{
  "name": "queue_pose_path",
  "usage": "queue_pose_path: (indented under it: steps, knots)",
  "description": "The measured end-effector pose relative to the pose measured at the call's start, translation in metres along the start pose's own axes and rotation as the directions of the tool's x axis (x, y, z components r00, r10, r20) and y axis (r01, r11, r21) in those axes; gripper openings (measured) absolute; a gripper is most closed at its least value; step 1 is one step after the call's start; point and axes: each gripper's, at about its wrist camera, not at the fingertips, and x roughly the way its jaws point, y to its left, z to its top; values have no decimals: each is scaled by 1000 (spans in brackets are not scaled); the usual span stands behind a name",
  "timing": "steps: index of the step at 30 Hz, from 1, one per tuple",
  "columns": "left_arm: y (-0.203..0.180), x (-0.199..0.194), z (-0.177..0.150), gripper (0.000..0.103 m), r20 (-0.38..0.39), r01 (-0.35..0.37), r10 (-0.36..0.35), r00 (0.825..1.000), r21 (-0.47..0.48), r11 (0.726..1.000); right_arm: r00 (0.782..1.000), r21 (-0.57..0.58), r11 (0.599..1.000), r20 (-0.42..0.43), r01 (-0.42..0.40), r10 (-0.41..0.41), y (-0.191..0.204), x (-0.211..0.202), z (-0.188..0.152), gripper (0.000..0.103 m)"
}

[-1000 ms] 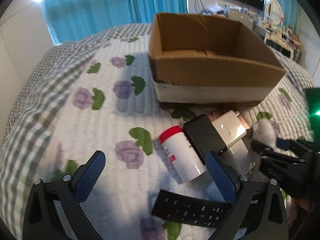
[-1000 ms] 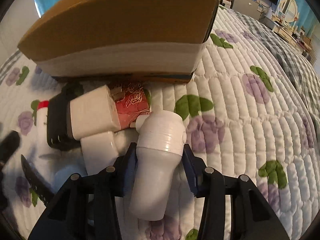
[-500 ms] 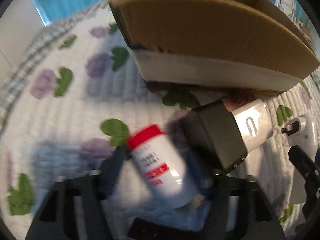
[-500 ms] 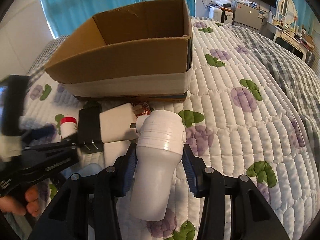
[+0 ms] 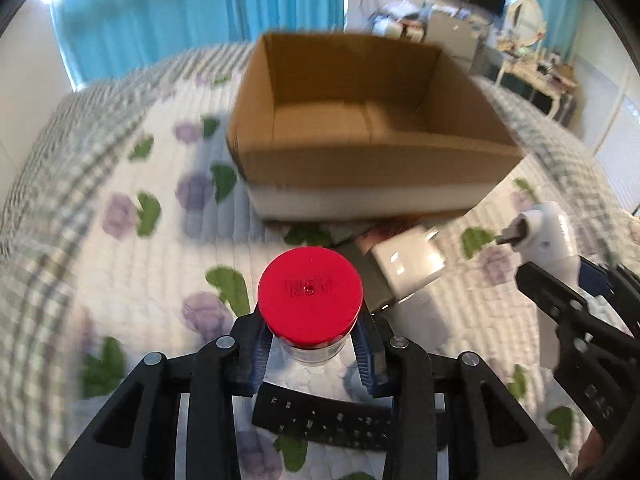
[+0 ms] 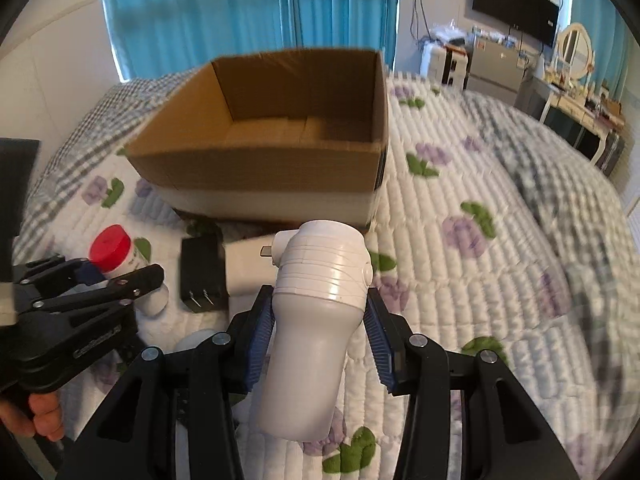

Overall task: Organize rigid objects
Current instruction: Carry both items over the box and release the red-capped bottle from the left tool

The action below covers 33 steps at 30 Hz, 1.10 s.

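My left gripper (image 5: 310, 354) is shut on a white bottle with a red cap (image 5: 310, 294) and holds it above the quilt; the bottle also shows in the right wrist view (image 6: 110, 246). My right gripper (image 6: 320, 332) is shut on a white handheld device (image 6: 316, 312), seen at the right edge of the left wrist view (image 5: 550, 236). An open, empty cardboard box (image 5: 360, 168) (image 6: 280, 168) stands on the bed just beyond both grippers.
On the quilt by the box lie a black power adapter (image 6: 200, 270), a white charger block (image 5: 408, 264) and a black remote (image 5: 340, 420). A dresser with a mirror (image 6: 572, 80) and a wall TV (image 6: 514, 10) stand at the far right.
My left gripper closed on the red-capped bottle and lifted it upright off the quilt. My right gripper rose and drew back with the white device, so the box interior now shows.
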Motion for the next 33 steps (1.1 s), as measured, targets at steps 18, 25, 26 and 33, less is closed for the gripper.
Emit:
queue_pose_path:
  steps: [18,25,26,33]
  knots:
    - [-14,-45,116,37,122,-16,-1,992,143,990,978,-67,998,207,5,9,12,-94,112,44]
    - [-17,33,133,37,19,-1,-2,1000,138,990,984,-53,998,178,-25,34,3,-40,135,44]
    - [-19,43,134,37,7,0,-1,1000,141,990,985,-51,998,170,-27,35,1,-31,136,44]
    - [-20,85,137,37,-24,25,-22,999,131,991,990,-46,998,127,-46,52,-13,18,136,44]
